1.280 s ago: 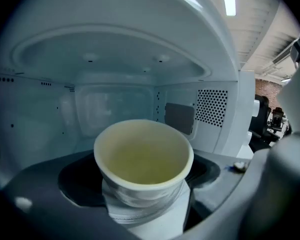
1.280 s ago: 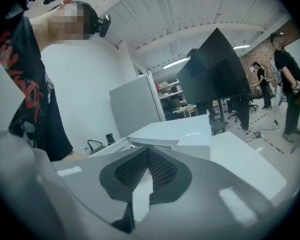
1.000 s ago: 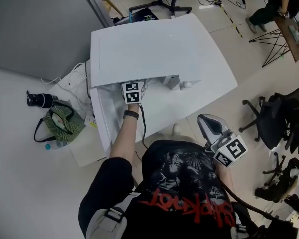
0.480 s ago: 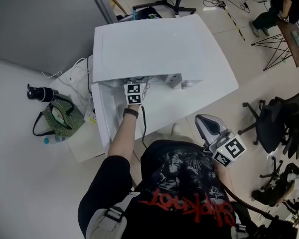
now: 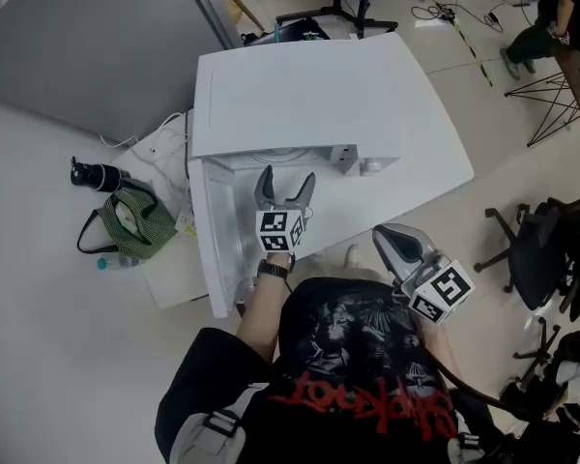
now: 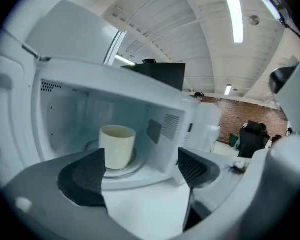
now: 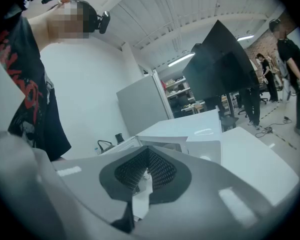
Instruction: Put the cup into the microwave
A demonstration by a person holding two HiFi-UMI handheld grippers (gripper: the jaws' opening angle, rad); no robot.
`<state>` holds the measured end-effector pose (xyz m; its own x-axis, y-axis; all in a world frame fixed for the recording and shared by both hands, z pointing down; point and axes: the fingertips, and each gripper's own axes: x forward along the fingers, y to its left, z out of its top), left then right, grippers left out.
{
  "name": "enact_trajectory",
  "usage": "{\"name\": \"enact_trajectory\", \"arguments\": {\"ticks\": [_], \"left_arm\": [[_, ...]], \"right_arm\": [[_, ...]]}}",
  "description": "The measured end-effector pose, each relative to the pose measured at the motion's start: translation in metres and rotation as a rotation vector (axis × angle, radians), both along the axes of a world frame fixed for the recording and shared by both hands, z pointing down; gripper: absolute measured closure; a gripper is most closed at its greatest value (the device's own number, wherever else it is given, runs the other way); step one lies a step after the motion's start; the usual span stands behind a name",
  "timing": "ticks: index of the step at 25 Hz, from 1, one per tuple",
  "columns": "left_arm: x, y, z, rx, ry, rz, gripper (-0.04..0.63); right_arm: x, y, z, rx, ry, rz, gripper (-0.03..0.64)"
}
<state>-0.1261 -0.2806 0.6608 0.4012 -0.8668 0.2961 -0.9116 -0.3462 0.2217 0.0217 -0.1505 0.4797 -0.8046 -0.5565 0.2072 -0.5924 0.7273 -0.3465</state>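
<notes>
Cream-coloured cylindrical cup (image 6: pixel 117 146) stands upright on the round turntable inside the white boxy microwave (image 5: pixel 300 95), so what's left looks like a clean exit. Your left gripper (image 5: pixel 286 178) is spread wide, nothing between its jaws, just outside the opening. Draw it straight back, away from the cup. Then swing the open white door (image 5: pixel 213 245) closed gently so the cup doesn't tip. Your right gripper (image 5: pixel 391 240) is pressed together and empty by your torso; leave it there.

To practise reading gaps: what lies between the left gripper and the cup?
Nothing; only the microwave's bare floor separates the open left gripper from the cup, per the left gripper view.
</notes>
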Motion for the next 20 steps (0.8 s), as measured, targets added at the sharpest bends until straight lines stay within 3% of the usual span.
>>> {"name": "enact_trajectory", "arguments": {"ticks": [7, 9, 13, 17, 19, 20], "left_arm": [[0.107, 0.119, -0.048, -0.014, 0.016, 0.286, 0.163], [0.128, 0.137, -0.074, 0.016, 0.020, 0.321, 0.166], [0.146, 0.146, -0.122, 0.075, 0.021, 0.278, 0.172], [0.134, 0.150, -0.146, 0.099, -0.053, 0.108, 0.226], [0.124, 0.159, -0.144, 0.083, -0.096, 0.036, 0.311], [0.120, 0.165, -0.144, 0.079, -0.119, 0.017, 0.438]], "right_arm": [[0.011, 0.007, -0.002, 0.032, -0.036, -0.046, 0.617], [0.017, 0.011, -0.002, 0.037, -0.051, -0.058, 0.617], [0.031, 0.016, -0.004, 0.056, -0.080, -0.079, 0.617], [0.045, 0.022, 0.003, 0.036, -0.094, -0.127, 0.617], [0.049, 0.022, 0.013, 0.030, -0.095, -0.162, 0.617], [0.048, 0.020, 0.019, 0.031, -0.094, -0.182, 0.617]]}}
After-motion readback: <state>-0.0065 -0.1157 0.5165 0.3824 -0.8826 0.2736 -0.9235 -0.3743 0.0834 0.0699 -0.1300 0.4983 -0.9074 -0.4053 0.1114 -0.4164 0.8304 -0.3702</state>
